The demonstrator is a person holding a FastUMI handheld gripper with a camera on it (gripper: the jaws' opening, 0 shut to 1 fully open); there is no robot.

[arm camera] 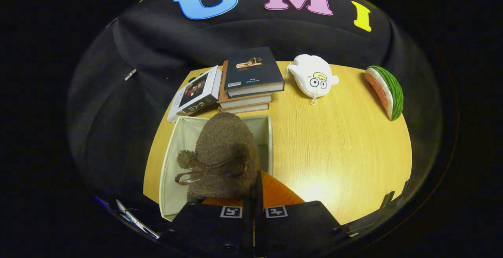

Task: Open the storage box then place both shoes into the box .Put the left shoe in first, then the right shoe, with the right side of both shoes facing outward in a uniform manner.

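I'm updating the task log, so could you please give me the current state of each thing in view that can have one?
storage box: open, upright on the table.
brown fuzzy shoe: gripped, held over the open box.
gripper: fingers closed together on the shoe's rear edge.
stack of books: closed, lying flat beyond the box.
single book: closed, leaning against the stack.
white plush toy: lying on the table.
watermelon slice toy: resting on its side.
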